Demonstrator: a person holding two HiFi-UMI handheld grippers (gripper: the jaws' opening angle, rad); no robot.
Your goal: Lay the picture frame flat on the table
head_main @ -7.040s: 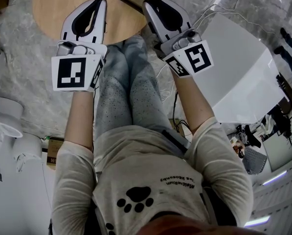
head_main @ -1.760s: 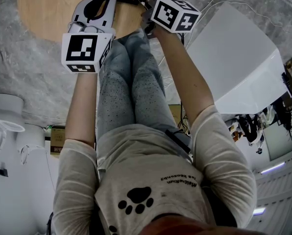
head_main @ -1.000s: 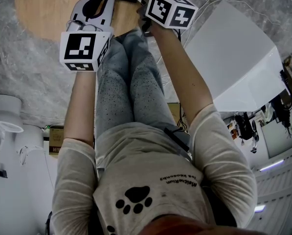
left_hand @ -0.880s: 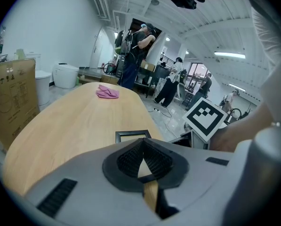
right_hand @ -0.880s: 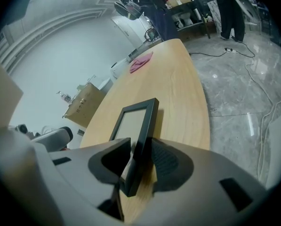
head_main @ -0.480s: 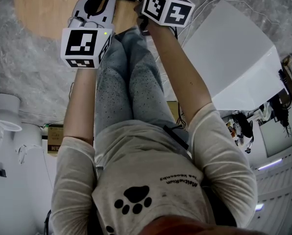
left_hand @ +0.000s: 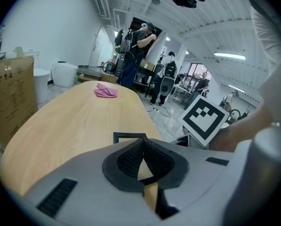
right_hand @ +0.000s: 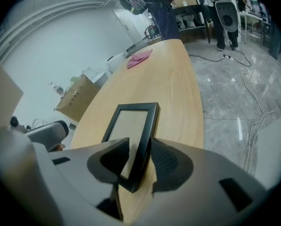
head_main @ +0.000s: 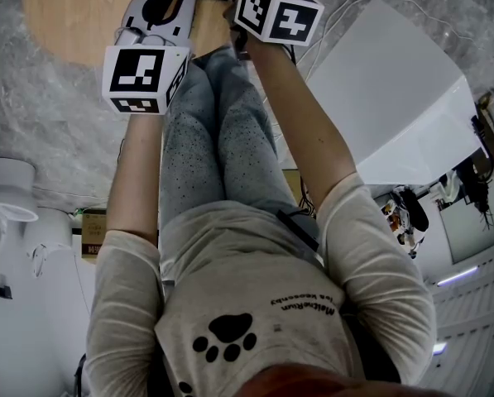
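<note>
Right gripper (right_hand: 139, 146) jaws have just been opening and stand released astride the near edge of the picture frame (right_hand: 132, 124). The frame appears to lie flat on the table (right_hand: 175, 74), so only withdrawal remains. Left gripper (left_hand: 143, 144) is closed and empty.

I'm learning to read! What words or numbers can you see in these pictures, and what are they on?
Shirt: small print beside a paw picture, too blurred to read.
Cardboard box: dark print, too small to read.
Marker cubes: square patterns only, no words.
</note>
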